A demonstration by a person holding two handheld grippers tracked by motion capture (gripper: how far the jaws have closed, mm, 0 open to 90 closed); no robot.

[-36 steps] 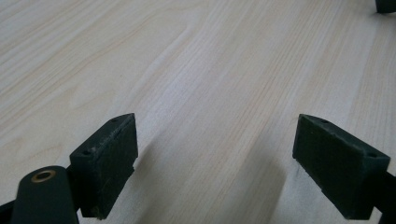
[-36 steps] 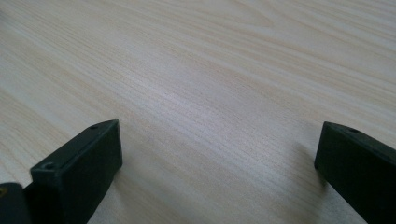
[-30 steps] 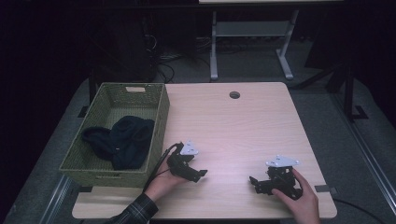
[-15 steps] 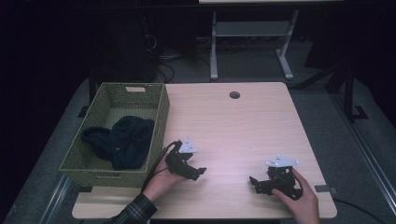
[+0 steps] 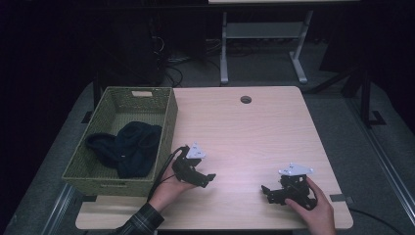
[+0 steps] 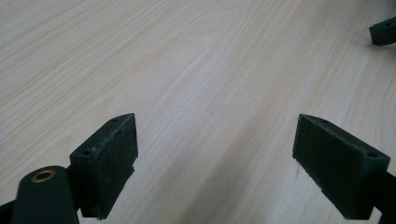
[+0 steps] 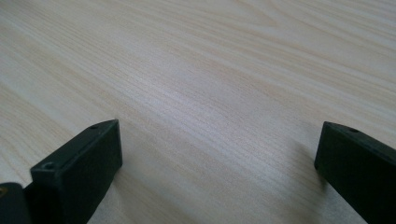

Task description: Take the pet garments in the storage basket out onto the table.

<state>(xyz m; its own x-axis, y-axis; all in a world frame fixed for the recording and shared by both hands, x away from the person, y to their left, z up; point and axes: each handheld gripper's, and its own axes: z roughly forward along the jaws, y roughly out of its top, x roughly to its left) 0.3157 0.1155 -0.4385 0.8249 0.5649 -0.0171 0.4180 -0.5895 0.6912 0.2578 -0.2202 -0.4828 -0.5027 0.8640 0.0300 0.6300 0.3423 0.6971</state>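
— Where are the two grippers?
— Both rest low on the counter [image 5: 254, 127]. The left gripper [image 5: 204, 180] sits just beside the basket [image 5: 169, 117]; the right gripper [image 5: 268, 192] is well apart, near the front edge.
— And their fingers?
— Wide apart on both, with bare wood between them.
— What's in the basket?
— A dark cloth [image 5: 128, 148], probably a garment; it's too dim to tell.
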